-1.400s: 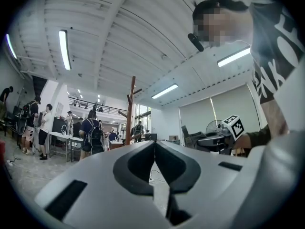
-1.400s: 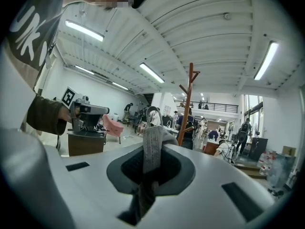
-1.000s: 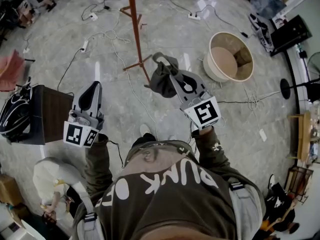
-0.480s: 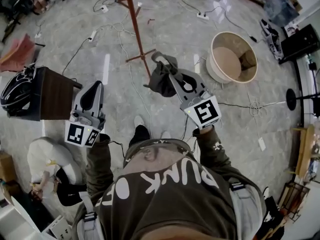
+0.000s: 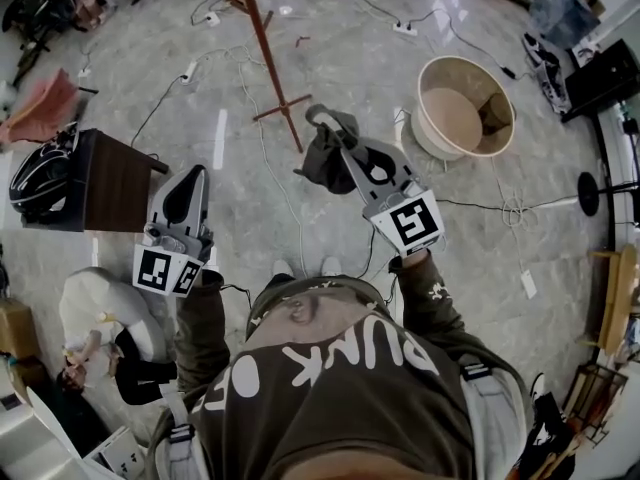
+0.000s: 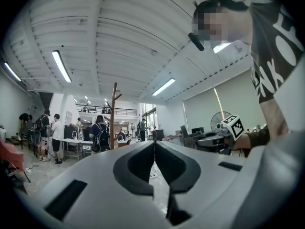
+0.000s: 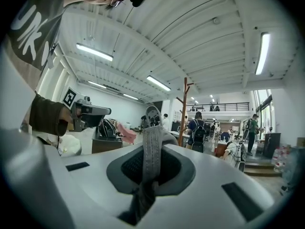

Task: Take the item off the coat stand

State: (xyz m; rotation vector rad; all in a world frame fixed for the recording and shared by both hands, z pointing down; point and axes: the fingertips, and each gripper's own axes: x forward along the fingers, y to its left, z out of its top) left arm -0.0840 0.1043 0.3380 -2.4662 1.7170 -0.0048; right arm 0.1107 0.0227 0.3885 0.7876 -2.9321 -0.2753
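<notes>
Two tongs are held over a grey, veined stone floor (image 5: 480,238) strewn with white cables, in a large open workroom. The right tongs (image 5: 338,140) are clamped on the grey strap (image 7: 151,147) of a dark bag (image 5: 322,163). The strap runs lengthwise between the jaws, and the bag hangs below, off the red-brown coat stand (image 5: 268,68) and near its foot. The left tongs (image 5: 188,180) are closed and empty. A round beige tub (image 5: 432,146) on the floor holds a small brownish item, too indistinct to identify.

Shirt (image 5: 340,408): white letters, upside down from head view, approx. "PUNK" + "OF". Nothing else legible.
</notes>
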